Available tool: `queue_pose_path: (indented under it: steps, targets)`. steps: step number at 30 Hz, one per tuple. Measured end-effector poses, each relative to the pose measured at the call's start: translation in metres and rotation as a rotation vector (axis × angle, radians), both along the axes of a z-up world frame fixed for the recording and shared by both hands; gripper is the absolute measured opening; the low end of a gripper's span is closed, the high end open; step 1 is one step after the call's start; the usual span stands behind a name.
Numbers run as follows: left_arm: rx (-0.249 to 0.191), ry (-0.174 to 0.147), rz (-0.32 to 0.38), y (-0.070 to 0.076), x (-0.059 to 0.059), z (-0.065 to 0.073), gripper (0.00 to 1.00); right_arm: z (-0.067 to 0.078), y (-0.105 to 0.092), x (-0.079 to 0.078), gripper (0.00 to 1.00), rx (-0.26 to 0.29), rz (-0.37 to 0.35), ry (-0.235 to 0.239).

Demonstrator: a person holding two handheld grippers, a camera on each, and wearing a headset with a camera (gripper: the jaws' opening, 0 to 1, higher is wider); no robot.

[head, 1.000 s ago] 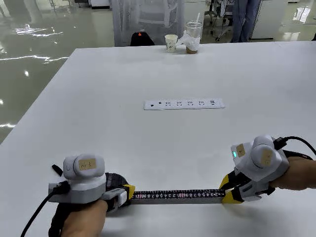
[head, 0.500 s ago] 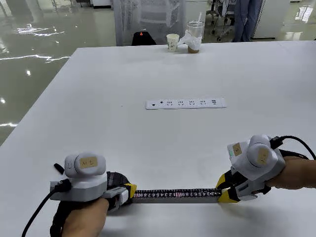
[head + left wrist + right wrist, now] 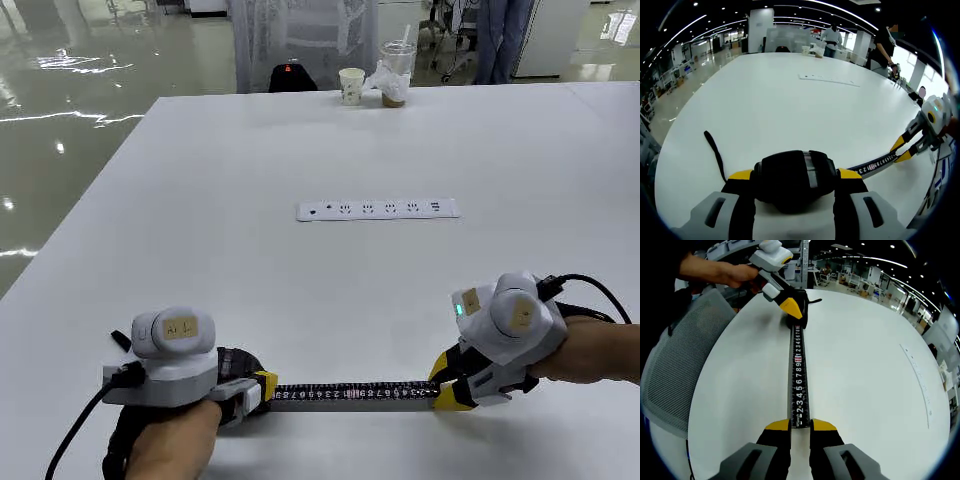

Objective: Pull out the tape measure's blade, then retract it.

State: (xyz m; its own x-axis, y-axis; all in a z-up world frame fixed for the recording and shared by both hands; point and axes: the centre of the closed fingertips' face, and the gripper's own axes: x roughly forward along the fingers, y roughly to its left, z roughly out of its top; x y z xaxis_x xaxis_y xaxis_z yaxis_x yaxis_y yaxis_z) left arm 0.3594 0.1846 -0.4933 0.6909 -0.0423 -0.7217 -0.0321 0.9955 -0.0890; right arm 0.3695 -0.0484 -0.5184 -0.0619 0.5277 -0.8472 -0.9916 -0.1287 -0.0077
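**First:** Your tape measure's black case (image 3: 795,175) sits near the front edge of the white worktop (image 3: 300,280). The yellow-tipped left tongs (image 3: 246,386) are clamped across it.

**Second:** From the case, the blade (image 3: 799,380) runs flat along the worktop to your right tongs (image 3: 445,388). These are pinched shut on its free end (printed numbers face up, the lowest nearest those tongs).

**First:** The case looks rigid and compact with rounded sides. A firm squeeze across its body should suit it, since a loose hold could let it swivel.

**Second:** The blade is probably thin sprung steel. That would make it light, slick, stiff along its length and quick to kink if you twist it. The tip is the place to hold it, which is about where you have it.

**First:** Expect the spring to tug the blade inward. Walk the end back slowly rather than letting go, or it may whip.

**Second:** Farther out, a white power strip (image 3: 378,209) lies mid-worktop, well apart from the tape. Cups (image 3: 350,85) stand at the far edge.
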Motion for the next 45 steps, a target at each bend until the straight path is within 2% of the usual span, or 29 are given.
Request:
queue_pose_path:
  steps: [22,45]
  targets:
    - [-0.005,0.002,-0.001,0.000,0.000,-0.001,0.57,0.000,0.008,0.000,0.10,0.000,0.006,-0.003]
    - [-0.015,0.003,-0.002,0.001,0.000,-0.001,0.57,0.001,0.025,-0.001,0.10,0.017,0.007,0.004]
